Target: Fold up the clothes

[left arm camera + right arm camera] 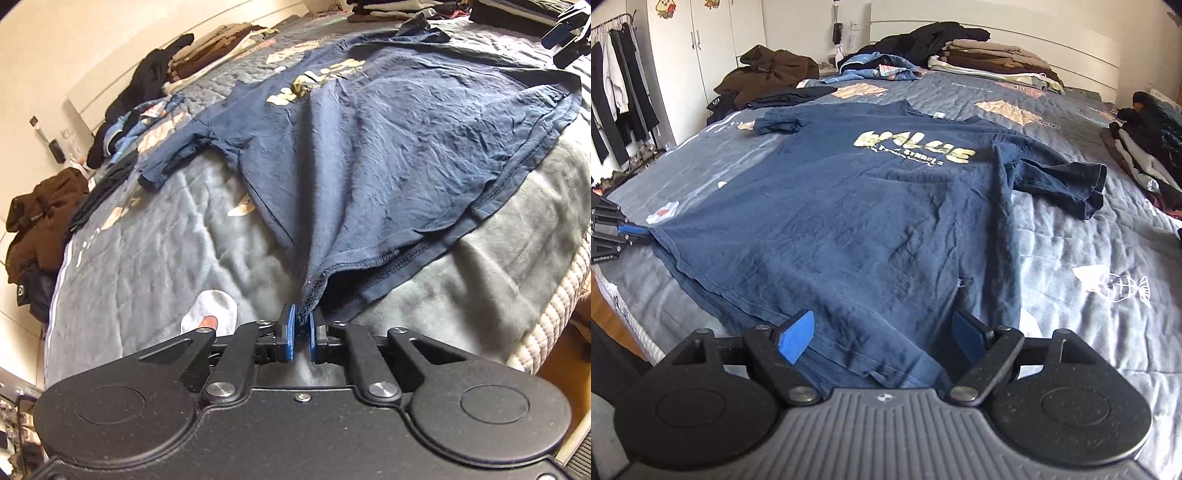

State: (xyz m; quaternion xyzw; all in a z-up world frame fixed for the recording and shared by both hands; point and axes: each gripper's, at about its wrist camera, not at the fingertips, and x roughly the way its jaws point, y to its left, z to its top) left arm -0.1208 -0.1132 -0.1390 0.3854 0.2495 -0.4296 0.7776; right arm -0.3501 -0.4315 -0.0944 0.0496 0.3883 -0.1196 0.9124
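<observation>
A navy T-shirt [388,147] with pale yellow lettering lies spread front-up on the grey quilted bed [147,240], collar toward the headboard. My left gripper [302,317] is shut on the bunched near-left corner of its hem, and the cloth rises taut from the blue pads. In the right wrist view the same gripper [631,230] holds that corner at the shirt's [849,206] left edge. My right gripper [882,328] stands open over the hem's near-right part; cloth lies between its blue fingers [798,338] and the pads do not press it. It also shows far off as the right gripper [565,33].
Clothes ring the bed [1089,240]: a brown hoodie [768,70] at the far left, a folded stack [993,59] against the headboard, dark garments [1145,147] along the right edge. A rack of hanging clothes [613,92] stands left of the bed, whose near edge lies just below the hem.
</observation>
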